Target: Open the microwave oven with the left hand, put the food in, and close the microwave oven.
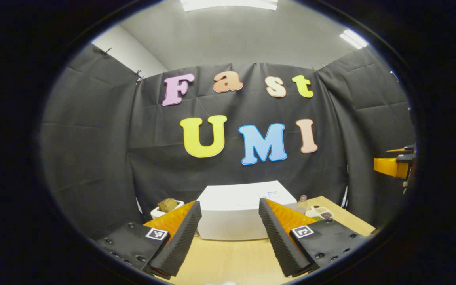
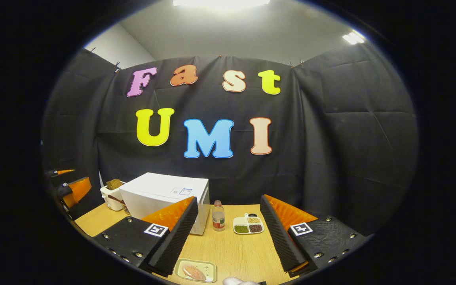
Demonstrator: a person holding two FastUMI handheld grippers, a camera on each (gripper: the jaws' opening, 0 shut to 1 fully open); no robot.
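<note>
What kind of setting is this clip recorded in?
Probably a staged recording booth set up as a kitchen counter: black cloth walls surround a wooden table with a white microwave oven, a bottle and a divided snack dish.

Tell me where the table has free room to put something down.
Bare table lies in front of the microwave, between it and the food tray at the near edge. It is crowded right of the microwave, where the bottle and divided dish stand.
</note>
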